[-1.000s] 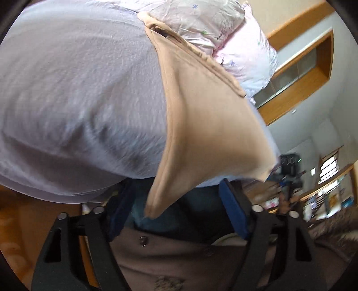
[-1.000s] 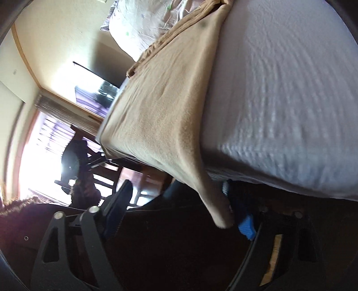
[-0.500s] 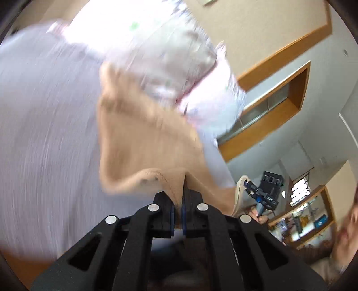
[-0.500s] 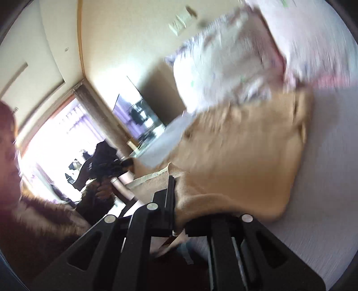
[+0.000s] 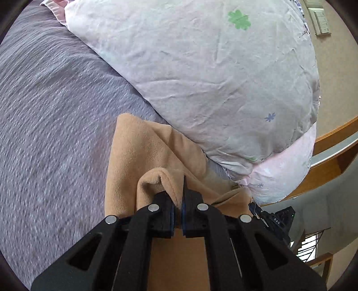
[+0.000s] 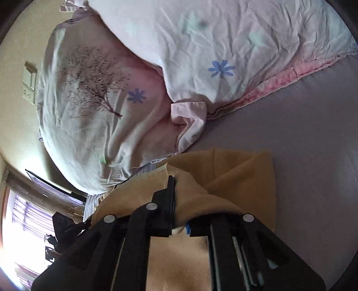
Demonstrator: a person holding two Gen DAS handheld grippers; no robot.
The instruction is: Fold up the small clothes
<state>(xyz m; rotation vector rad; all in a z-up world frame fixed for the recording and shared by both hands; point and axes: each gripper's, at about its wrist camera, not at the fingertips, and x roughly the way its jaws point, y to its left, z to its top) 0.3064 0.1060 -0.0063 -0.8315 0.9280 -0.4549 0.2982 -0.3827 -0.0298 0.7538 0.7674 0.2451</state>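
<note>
A tan fleece garment (image 5: 134, 154) lies on a grey-lilac bed sheet (image 5: 49, 125), its far edge against a white flowered pillow (image 5: 201, 73). My left gripper (image 5: 177, 201) is shut on a raised fold of the garment's near edge. In the right wrist view the same garment (image 6: 243, 176) lies bunched under my right gripper (image 6: 179, 201), which is shut on another part of its edge; cloth drapes over the right finger and hides it. Both grippers hold the cloth low over the sheet, close to the pillows.
Two white pillows with blue and green flowers (image 6: 223, 44) and a tree print (image 6: 94, 89) lie right ahead. Pink trim (image 6: 279, 78) edges one. The grey sheet (image 6: 302, 134) spreads to the right. A wooden ledge (image 5: 335, 138) and wall switch (image 5: 322, 20) are behind.
Both grippers closed on the garment's hanging edge at the bed side, then carried it up and forward across the sheet toward the pillows, doubling the cloth over itself.
</note>
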